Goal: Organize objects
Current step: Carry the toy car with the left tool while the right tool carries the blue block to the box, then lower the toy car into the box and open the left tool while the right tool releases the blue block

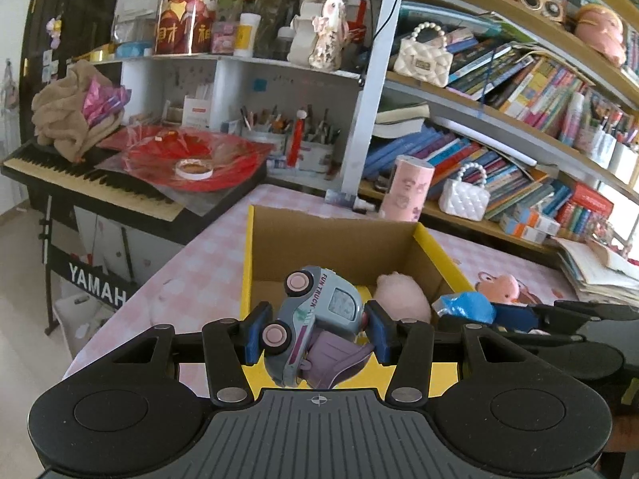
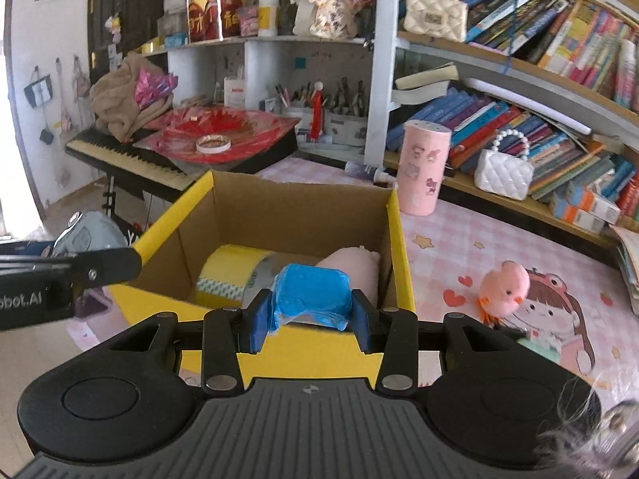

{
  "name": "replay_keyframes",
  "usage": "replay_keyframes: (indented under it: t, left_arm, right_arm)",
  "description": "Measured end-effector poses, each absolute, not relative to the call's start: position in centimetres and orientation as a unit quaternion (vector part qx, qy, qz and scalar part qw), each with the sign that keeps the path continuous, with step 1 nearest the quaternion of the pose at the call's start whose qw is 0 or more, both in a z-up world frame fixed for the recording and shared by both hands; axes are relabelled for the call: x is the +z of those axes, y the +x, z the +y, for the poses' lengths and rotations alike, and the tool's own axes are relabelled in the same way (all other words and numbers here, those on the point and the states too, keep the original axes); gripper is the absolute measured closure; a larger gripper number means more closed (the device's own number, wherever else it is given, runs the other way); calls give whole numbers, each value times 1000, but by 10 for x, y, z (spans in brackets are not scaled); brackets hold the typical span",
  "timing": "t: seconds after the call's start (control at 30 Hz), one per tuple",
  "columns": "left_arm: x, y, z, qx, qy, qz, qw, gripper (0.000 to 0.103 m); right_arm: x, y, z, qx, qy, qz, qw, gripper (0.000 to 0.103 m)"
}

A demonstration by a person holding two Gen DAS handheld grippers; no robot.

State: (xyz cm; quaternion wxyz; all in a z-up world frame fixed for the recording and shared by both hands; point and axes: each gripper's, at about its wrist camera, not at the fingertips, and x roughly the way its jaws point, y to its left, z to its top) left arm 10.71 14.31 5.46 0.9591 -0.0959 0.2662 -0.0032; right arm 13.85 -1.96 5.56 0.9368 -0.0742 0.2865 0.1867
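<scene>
Two toys are held at once, low in each frame: the left gripper (image 1: 315, 333) is clamped on a toy truck (image 1: 315, 319), the right gripper (image 2: 306, 321) on a blue block (image 2: 311, 297) — both poised over the yellow box (image 2: 399, 239), presumably for dropping in beside the tape roll (image 2: 229, 273).

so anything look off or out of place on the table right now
One stray: a small pink plush chick lies alone on the pink tablecloth, right of the yellow cardboard box, while other items sit inside it. The toy truck is gripped tipped on its side, wheels facing sideways.
</scene>
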Motion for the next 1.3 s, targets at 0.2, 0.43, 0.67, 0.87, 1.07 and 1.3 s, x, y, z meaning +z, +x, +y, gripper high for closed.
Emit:
replay_keyframes:
  t: [0.2,0.43,0.67,0.87,1.07,1.3]
  left_arm:
    - [50,147,135,6,-91,273,958,55]
    - [38,187,124,13,-80,296,952,55]
    - [28,217,115,20,-59,310,949,55]
    - [25,235,113,27,-40,311,949,55]
    - [19,251,111,41,-16,321,946,55]
    - [17,251,113,48,-18,334,941,53]
  right_arm:
    - [42,184,-13,218,-115,323,914,64]
    - [29,228,-4,265,-150,362,881,64]
    - [13,256,8,299,-189,391,850,64]
    - [11,264,17,326,-220,384,836,64]
    - [7,264,34,355,-276,371,813,64]
    - [1,269,37,375,-281,378,798,62]
